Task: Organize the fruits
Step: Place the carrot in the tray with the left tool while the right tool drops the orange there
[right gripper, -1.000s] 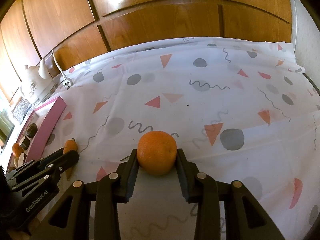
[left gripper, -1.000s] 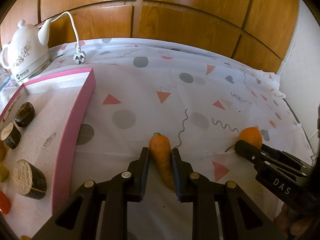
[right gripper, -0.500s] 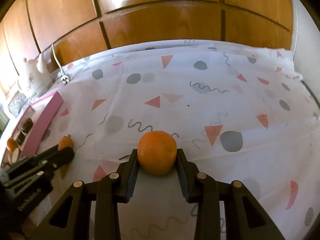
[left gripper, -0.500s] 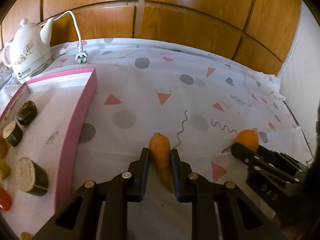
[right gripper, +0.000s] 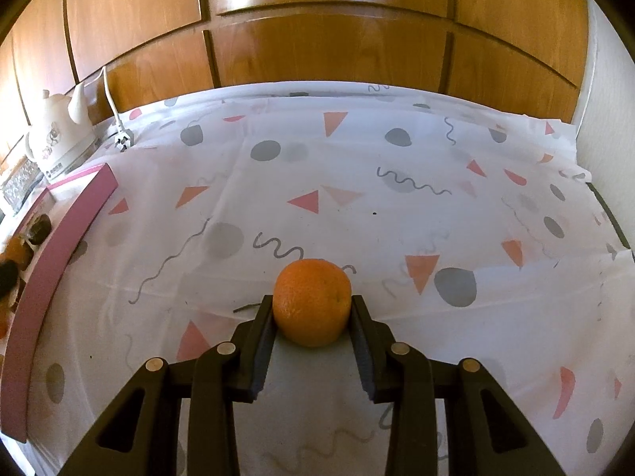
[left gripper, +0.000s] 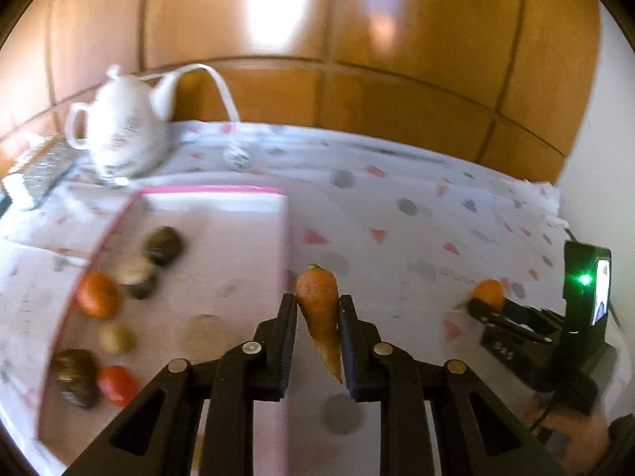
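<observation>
a patterned tablecloth (right gripper: 357,182) covers the table in front of wooden cabinet doors (right gripper: 325,43). at its left edge lies a pink-rimmed tray (left gripper: 222,246) holding blurred fruit pieces (left gripper: 95,293), with a white teapot-shaped kettle (left gripper: 123,135) behind it. the left gripper (left gripper: 317,309) is clamped on a carrot (left gripper: 319,309), lifted clear of the cloth, just right of the tray's rim, stem end pointing away. the right gripper (right gripper: 312,309) is clamped on an orange (right gripper: 312,301) near the cloth's middle, well apart from the tray.
</observation>
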Demonstrator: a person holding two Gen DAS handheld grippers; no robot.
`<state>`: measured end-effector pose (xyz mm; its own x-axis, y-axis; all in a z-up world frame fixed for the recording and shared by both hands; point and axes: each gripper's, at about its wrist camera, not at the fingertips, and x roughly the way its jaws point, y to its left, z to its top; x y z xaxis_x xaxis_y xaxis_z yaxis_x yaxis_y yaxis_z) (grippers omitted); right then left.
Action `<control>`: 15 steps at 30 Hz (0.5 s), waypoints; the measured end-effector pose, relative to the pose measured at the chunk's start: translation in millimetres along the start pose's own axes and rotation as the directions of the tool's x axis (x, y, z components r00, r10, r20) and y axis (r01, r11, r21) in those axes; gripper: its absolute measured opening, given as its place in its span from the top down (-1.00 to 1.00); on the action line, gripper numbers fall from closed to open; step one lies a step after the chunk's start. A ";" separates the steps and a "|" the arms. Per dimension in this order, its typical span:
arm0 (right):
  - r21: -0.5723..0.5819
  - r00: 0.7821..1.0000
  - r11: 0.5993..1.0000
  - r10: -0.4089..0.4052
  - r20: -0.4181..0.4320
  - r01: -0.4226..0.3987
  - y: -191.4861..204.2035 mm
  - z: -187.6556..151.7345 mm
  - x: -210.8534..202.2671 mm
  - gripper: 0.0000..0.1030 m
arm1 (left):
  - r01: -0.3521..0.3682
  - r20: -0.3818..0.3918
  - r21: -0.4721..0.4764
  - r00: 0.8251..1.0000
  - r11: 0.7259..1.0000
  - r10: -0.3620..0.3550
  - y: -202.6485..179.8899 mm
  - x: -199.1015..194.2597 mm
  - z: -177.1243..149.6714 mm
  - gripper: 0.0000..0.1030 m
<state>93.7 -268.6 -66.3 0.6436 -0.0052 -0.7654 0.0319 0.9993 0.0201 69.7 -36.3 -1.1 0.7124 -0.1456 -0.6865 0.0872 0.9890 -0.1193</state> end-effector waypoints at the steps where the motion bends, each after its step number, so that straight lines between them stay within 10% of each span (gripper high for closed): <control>1: -0.006 1.000 1.000 -0.006 -0.001 0.006 1.4 0.4 -0.2 0.30 | -0.025 0.009 -0.008 1.000 1.000 0.025 10.1 -4.9 0.2 0.60; 15: -0.080 0.987 0.984 0.160 0.013 -0.158 54.1 18.5 -22.3 0.32 | -0.189 0.024 -0.101 0.981 0.977 0.192 88.3 -25.8 -18.2 0.59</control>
<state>95.2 -215.1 -36.3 0.6500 0.1540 -0.7442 -0.1319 0.9873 0.0890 46.4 54.3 -7.0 0.7324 0.0480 -0.6792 -0.1196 0.9911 -0.0589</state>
